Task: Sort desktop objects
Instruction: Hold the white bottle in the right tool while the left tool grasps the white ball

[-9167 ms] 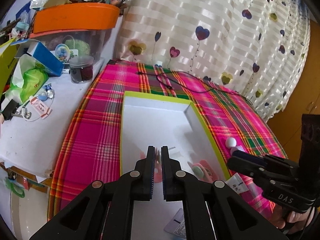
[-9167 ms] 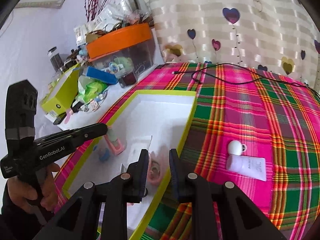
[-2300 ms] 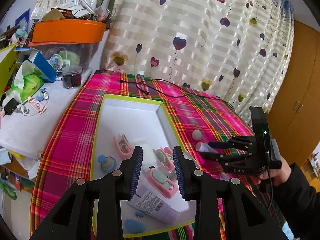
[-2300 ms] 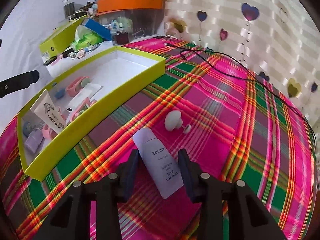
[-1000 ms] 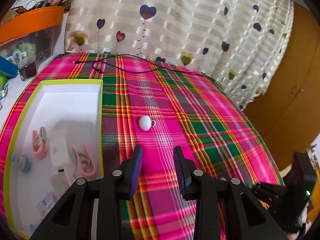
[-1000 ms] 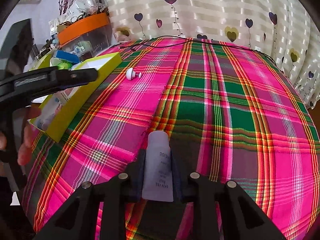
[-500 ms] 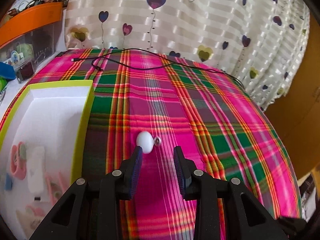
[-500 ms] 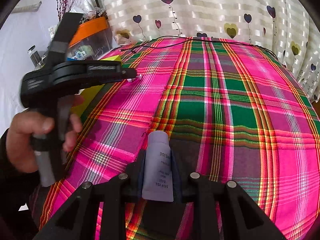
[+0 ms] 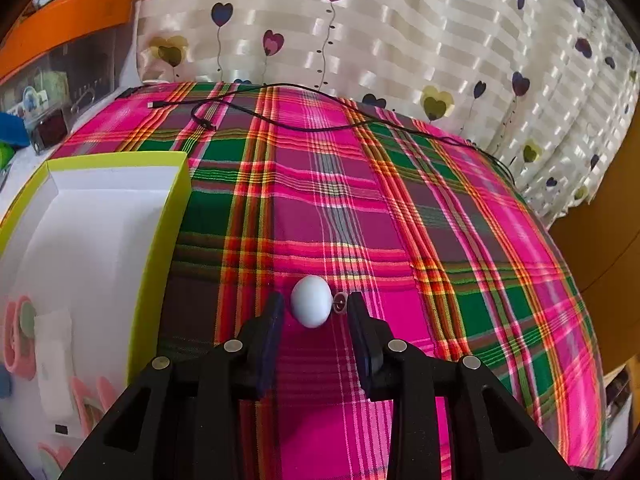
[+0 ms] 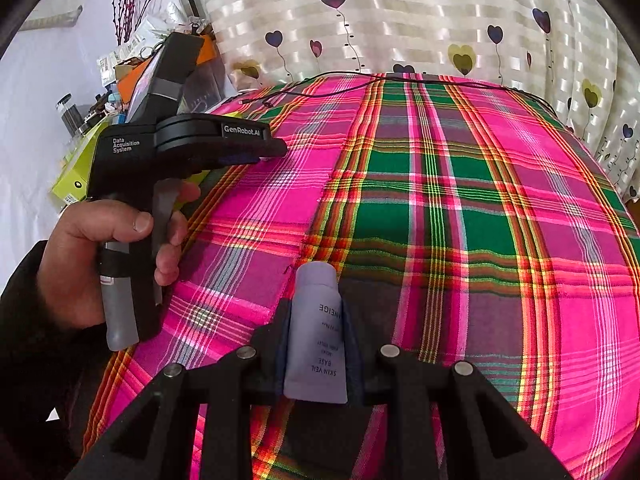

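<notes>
A small white egg-shaped object (image 9: 311, 306) with a little metal ring (image 9: 340, 304) at its right lies on the pink plaid cloth. My left gripper (image 9: 315, 307) is open, and its two fingers straddle the white object without touching it. In the right wrist view my right gripper (image 10: 316, 320) is shut on a lilac cosmetic tube (image 10: 316, 336), cap end forward, held above the cloth. The left gripper (image 10: 264, 152) also shows there, held in a person's hand (image 10: 100, 256); its body hides the white object.
A lime-green box (image 9: 160, 264) with a white inside stands left of the white object and holds pink clips and a white card. A black cable (image 9: 280, 120) runs across the far cloth before a heart-patterned curtain. Clutter and an orange-lidded bin (image 9: 64, 20) fill the far left.
My left gripper has swung right from over the box and come down until its open fingers straddle the white object. My right gripper closed on the lilac tube and lifted it.
</notes>
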Demonstrator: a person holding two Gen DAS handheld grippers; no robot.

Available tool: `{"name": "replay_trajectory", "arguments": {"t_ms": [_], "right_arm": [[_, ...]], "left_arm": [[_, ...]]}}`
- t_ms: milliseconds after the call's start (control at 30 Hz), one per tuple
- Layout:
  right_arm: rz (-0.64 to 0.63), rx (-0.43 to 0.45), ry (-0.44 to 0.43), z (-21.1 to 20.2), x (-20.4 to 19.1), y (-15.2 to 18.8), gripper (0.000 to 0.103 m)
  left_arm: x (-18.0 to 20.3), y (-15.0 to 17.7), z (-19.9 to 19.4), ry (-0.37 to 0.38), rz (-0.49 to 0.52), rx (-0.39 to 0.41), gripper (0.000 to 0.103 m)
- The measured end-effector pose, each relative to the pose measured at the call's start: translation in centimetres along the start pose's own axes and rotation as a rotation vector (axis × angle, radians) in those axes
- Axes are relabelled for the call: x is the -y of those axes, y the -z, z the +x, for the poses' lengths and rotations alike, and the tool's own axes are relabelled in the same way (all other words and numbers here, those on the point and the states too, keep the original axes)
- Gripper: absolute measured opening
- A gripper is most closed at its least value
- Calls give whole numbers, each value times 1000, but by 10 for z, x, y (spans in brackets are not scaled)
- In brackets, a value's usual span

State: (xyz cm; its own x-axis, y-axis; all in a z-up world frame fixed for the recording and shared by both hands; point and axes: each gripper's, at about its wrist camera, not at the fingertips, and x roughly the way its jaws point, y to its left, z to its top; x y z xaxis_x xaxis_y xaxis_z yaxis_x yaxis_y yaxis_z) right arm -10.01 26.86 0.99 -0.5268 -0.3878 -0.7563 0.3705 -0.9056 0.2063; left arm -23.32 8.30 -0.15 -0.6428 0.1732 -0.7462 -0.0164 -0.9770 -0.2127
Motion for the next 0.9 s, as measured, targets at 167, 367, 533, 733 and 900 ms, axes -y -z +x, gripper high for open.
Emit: {"name": "replay_trajectory", "arguments": {"t_ms": [167, 367, 533, 733, 900], "right_arm": [[-5, 0, 6, 0, -1, 0, 26], [-11, -1, 13, 0, -2, 0, 26], [-19, -2, 23, 0, -4, 1, 26], [-27, -3, 32, 0, -5, 1, 26], [-37, -4, 45, 1, -7, 1, 26]], "left_arm": [[5, 3, -2, 0, 40, -10, 33], [5, 8, -8, 46, 53, -17, 23], [6, 13, -15, 85, 59, -17, 23], [10, 21, -42, 149, 75, 17, 23], [10, 29, -74, 226, 101, 70, 23]]}}
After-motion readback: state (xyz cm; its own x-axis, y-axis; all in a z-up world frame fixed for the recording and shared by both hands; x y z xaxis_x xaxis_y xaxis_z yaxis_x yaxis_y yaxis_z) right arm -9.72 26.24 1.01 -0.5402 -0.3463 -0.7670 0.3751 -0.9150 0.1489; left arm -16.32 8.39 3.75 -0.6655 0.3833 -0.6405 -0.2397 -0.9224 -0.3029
